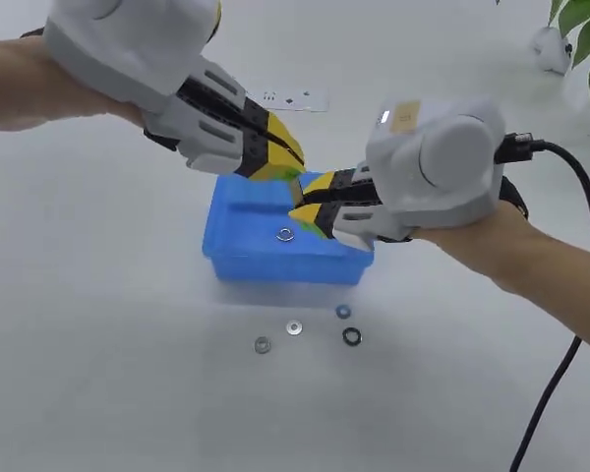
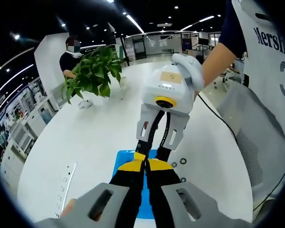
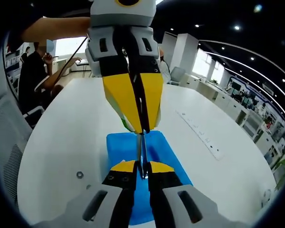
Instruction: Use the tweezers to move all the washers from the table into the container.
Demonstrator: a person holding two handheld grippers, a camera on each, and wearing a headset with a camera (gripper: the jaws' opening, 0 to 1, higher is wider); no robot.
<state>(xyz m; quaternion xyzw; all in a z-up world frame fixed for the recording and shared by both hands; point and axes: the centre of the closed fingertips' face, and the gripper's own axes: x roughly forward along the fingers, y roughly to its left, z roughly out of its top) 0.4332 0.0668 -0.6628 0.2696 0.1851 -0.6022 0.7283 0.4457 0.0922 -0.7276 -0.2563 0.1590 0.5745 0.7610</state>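
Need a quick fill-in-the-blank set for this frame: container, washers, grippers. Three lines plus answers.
1. The container is ___ in colour.
2. ___ washers lie on the table in front of the container.
3. The left gripper and the right gripper meet above the container, both shut on the ___.

Answers: blue; four; tweezers

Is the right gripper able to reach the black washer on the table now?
Probably yes: the black washer lies on bare table near the right gripper, nothing between, though the left gripper also pinches the tweezers.
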